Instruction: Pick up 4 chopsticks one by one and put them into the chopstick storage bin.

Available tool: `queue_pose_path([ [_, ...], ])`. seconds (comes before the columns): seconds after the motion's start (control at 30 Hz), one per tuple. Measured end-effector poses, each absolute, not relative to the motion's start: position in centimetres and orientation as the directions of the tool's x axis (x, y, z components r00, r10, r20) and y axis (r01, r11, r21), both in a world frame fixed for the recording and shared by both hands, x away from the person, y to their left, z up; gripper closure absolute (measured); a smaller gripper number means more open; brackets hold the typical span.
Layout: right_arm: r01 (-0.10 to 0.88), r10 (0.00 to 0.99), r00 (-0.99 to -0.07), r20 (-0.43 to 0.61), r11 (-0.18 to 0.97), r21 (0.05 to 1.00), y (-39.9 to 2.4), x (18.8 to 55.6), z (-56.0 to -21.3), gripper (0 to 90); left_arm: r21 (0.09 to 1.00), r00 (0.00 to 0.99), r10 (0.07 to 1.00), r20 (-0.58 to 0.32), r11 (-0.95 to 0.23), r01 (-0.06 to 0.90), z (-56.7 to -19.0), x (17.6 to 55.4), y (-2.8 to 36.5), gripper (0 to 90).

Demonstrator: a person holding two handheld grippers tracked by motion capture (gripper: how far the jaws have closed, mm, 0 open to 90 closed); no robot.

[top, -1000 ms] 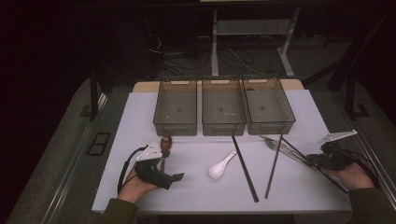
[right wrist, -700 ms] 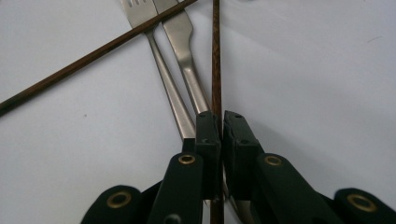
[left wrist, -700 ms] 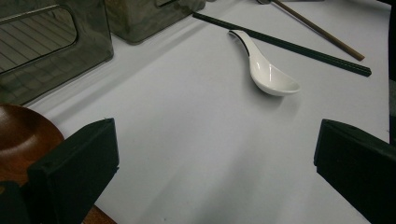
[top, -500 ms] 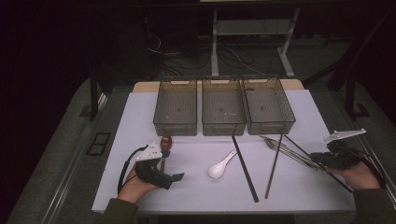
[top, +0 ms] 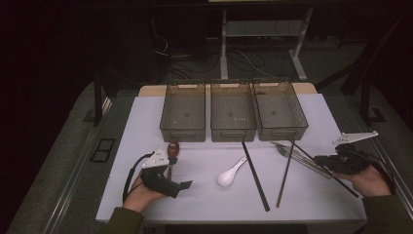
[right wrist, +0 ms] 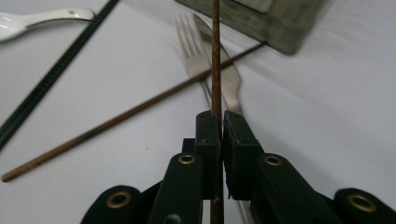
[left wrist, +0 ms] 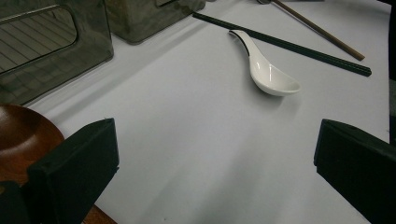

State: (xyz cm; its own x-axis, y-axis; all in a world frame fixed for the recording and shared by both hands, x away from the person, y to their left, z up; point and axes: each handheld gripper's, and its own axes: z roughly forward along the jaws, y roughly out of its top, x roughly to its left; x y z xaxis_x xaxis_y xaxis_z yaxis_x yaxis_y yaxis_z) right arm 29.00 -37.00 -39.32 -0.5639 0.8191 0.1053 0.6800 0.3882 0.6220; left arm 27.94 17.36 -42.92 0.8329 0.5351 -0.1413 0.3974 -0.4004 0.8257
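Overhead first: white-topped table point(top: 146, 126) carrying three translucent grey plastic bins point(top: 233, 116) in a row at its far edge, all apparently empty, presumably set out for sorting the utensils lying nearer. White ceramic soup spoon point(top: 231, 173) near centre; long black chopstick point(top: 254, 174) just right of it; thin brown wooden chopstick point(top: 285, 173) further right; silver metal fork and knife point(top: 301, 159) beside that. Dark wooden spoon point(top: 172, 150) at near left, just beside the left gripper point(top: 179, 186), resting low on the table. Right gripper point(top: 325, 162) at near right, on a second brown chopstick point(top: 319, 166) that runs diagonally.

Left gripper view: jaws wide apart, nothing between them; wooden spoon bowl point(left wrist: 21, 140) at left edge, white spoon point(left wrist: 267, 70) ahead, likely idle awaiting its turn.

Right gripper view: jaws pressed together on the second brown chopstick point(right wrist: 215, 56), pinched part-way along its length so the shaft projects straight ahead over the fork point(right wrist: 189, 44), probably for lifting toward a bin
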Motion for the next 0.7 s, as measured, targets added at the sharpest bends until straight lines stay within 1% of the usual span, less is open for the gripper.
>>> queue_pose_path([
  [0.23, 0.634, 0.777, -0.620, 0.109, 0.414, 0.653, -35.3, 29.0, -38.3, 84.4, 0.827, 0.833, 0.534, -0.141, -0.399, 0.396, -42.9, 28.0, 17.4, 0.0],
  [0.7, 0.576, 0.723, -0.683, 0.110, 0.439, 0.689, -31.7, 30.8, -36.8, 84.4, 0.826, 0.833, 0.534, -0.146, -0.397, 0.399, -43.1, 28.1, 17.4, 0.0],
])
